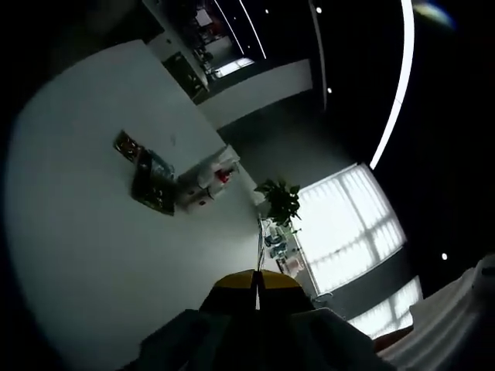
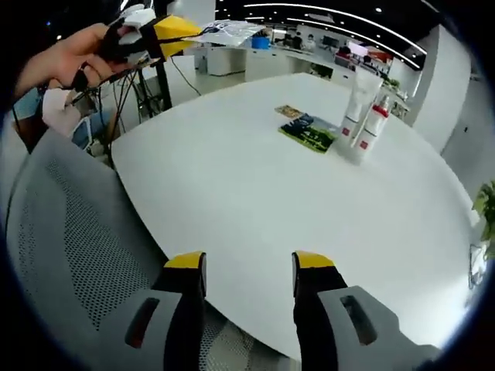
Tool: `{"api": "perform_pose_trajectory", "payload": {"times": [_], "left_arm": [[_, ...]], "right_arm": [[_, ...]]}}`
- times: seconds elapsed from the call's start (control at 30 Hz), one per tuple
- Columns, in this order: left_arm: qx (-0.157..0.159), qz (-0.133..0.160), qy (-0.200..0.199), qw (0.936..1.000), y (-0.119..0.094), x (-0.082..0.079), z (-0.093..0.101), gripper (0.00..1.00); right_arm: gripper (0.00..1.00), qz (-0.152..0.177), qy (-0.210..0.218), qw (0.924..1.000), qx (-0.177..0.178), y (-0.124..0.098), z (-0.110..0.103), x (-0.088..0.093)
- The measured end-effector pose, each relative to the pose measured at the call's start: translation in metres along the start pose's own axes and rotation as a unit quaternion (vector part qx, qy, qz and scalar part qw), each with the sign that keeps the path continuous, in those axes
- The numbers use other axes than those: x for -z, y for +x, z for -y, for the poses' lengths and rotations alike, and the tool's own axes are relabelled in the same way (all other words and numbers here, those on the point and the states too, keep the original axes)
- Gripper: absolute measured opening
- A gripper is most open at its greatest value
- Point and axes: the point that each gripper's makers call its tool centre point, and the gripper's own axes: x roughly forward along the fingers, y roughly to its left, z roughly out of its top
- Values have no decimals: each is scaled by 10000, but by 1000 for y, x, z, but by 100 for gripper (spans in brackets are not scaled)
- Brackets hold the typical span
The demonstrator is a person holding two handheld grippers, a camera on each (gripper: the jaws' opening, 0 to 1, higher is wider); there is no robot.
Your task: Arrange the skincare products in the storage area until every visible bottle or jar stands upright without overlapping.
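Note:
A cluster of white skincare bottles with red caps and labels stands close together at the far right of the round white table; a tall white tube rises upright among them. The same bottles look small in the tilted left gripper view. My right gripper hangs open over the table's near edge, far from the bottles, with nothing between its yellow-tipped fingers. My left gripper is shut and empty, raised off the table; a hand holds it high at the left.
A green booklet and a smaller card lie just left of the bottles. A grey mesh chair back stands at the table's near side. A potted plant and bright windows are beyond the table.

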Motion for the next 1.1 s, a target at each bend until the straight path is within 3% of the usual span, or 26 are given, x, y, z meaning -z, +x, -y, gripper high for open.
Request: {"api": "perform_pose_trajectory", "payload": {"times": [0.27,0.5,1.1], "left_arm": [[-445,44,141,9989,10,-26,-38,1],[-731,197,-68,9971,13,-43,-71,1],[-1255,-100,-164,9919,34,-78,-132,1]], "right_arm": [[42,-5,-19,9999,-110,1,-4,2],[43,18,44,9996,-266,2,-10,0],[43,62,96,9996,-274,1,-8,1]]}}
